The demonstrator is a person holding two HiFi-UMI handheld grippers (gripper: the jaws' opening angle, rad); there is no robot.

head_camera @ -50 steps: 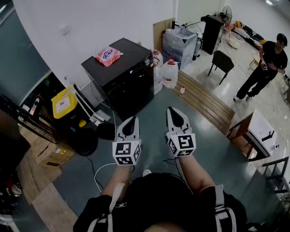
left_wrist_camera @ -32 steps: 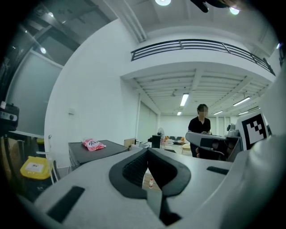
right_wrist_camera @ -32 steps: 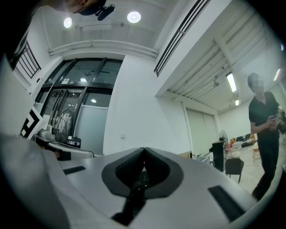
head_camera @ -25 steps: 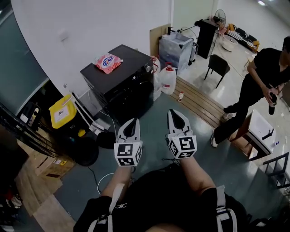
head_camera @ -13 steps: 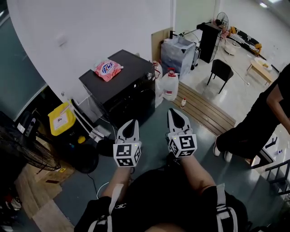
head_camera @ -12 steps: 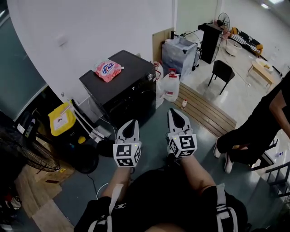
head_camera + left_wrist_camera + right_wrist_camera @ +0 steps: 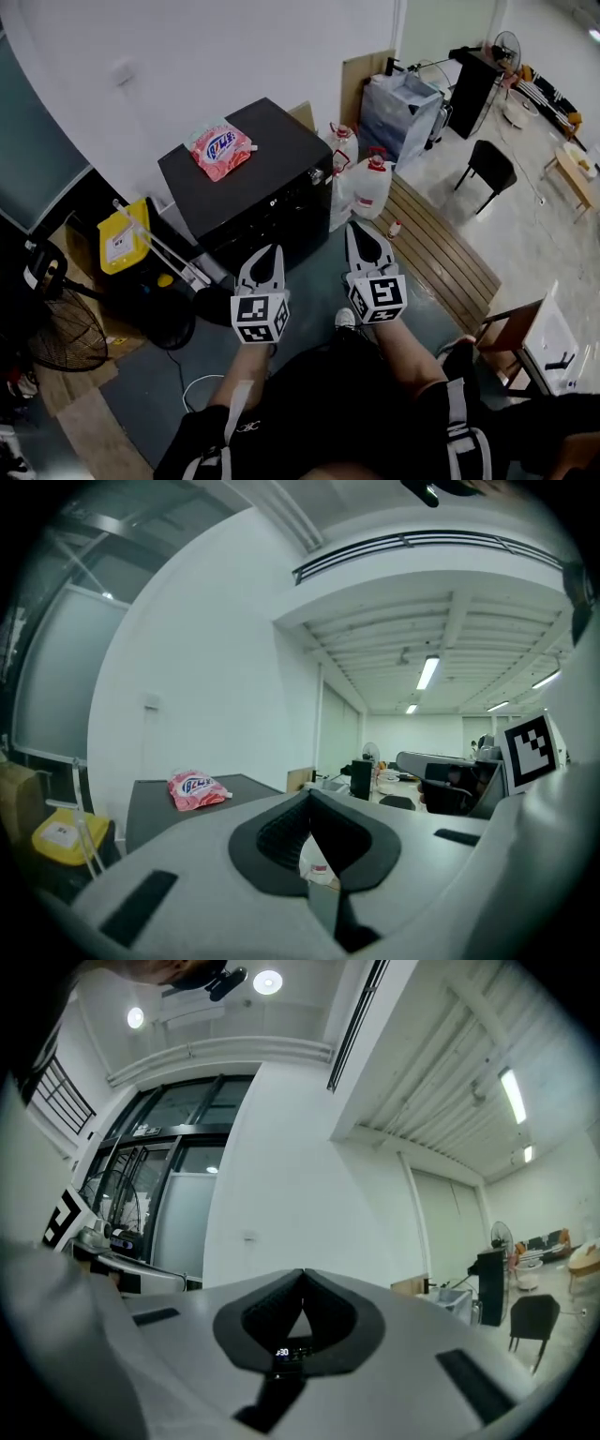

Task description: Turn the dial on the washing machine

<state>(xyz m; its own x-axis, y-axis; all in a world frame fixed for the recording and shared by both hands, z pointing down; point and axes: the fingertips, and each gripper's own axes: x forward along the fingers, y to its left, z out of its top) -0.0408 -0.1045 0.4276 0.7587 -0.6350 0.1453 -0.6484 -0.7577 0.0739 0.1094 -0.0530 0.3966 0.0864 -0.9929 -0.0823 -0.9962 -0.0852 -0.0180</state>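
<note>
The black washing machine [image 7: 246,178] stands against the white wall, with a pink detergent bag [image 7: 220,148] on its lid. A small silver dial [image 7: 317,175] shows at the right end of its front panel. I hold both grippers side by side in front of me, well short of the machine. My left gripper [image 7: 272,250] is shut and empty; its own view looks across the machine's lid [image 7: 155,799] and the bag [image 7: 197,788]. My right gripper [image 7: 354,226] is also shut and empty, and a lit display [image 7: 282,1352] shows through the gap below its tips.
A yellow box [image 7: 120,239], a floor fan [image 7: 66,337] and dark clutter lie left of the machine. White jugs [image 7: 372,183], a grey bin [image 7: 403,108] and a black chair [image 7: 492,164] stand to its right, past wooden boards [image 7: 441,248]. A white cable [image 7: 197,382] trails on the floor.
The view has swung, and the machine now sits nearer and more central. The person in black walked from the far right to the lower right edge. Both grippers stay shut, side by side.
</note>
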